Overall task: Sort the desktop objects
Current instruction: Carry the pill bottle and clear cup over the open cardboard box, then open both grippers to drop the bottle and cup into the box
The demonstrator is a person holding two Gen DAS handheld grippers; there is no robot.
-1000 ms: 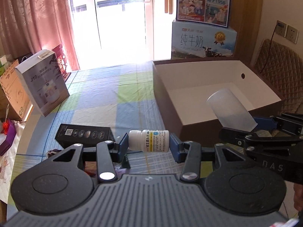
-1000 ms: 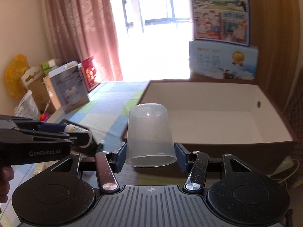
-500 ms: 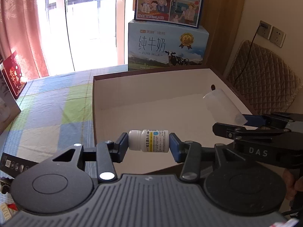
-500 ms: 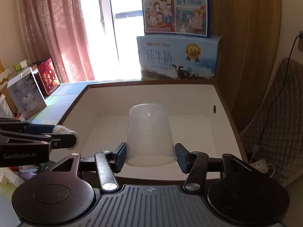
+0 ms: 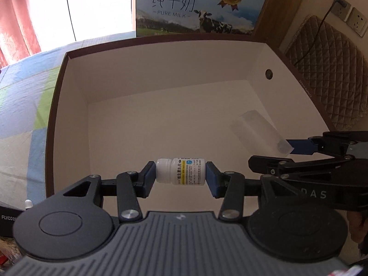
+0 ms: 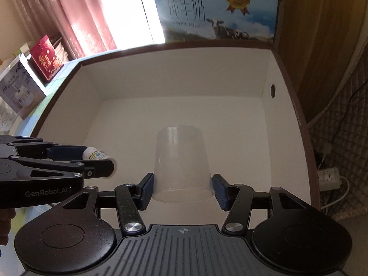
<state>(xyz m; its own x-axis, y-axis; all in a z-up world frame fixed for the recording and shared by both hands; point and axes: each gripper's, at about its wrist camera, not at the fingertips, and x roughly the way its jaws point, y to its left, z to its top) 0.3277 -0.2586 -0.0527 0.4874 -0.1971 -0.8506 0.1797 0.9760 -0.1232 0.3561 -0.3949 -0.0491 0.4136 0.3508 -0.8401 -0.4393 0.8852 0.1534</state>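
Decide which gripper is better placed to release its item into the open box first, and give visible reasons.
Probably the left gripper. Its small bottle lies sideways over the bare middle of the box floor. The right gripper holds its clear cup upside down nearer the right wall.

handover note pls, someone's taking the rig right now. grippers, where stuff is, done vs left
Left gripper: shut on the small white pill bottle, held sideways above the box floor near its front.
Right gripper: shut on the clear plastic cup, mouth toward the camera, also above the floor.
Open brown box: white inside, nothing lying in it yet.
Done: both items picked and brought over the box.
Left: lower and release bottle and cup. A black FLYCO box sits outside the box at its front left, possibly still to sort; the cartons by the curtain may be too.
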